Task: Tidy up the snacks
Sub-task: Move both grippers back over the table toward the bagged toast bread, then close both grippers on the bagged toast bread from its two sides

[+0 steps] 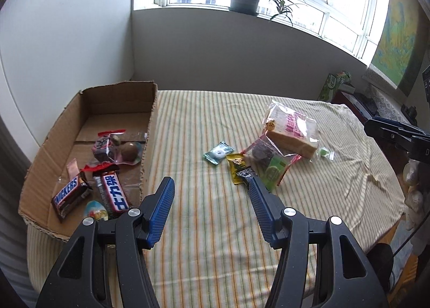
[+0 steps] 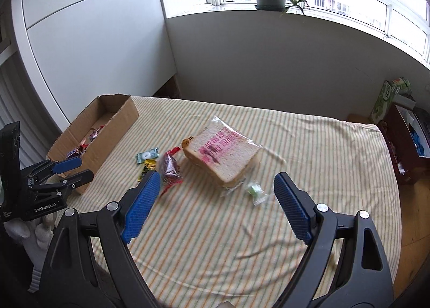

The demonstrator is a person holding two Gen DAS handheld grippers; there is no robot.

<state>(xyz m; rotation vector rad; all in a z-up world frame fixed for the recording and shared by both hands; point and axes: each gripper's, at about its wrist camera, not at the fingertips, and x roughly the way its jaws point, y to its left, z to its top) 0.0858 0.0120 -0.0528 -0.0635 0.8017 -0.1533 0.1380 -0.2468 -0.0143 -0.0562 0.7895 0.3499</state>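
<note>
A: How full is the cardboard box [image 1: 118, 98]?

B: Partly. A Snickers bar [image 1: 70, 196] and several other sweets lie inside.

A: What's left?

B: The bagged bread slice [image 2: 223, 156], a teal candy [image 1: 218, 152] and a few wrappers (bunched mid-cloth) on the striped tablecloth [image 1: 204, 241].

A: Grippers?

B: Left gripper [image 1: 211, 191] and right gripper [image 2: 215, 189] both spread apart, empty.

Cardboard box [image 1: 118, 104] lies left of bagged bread [image 1: 291, 130] on the table [image 1: 215, 227].
</note>
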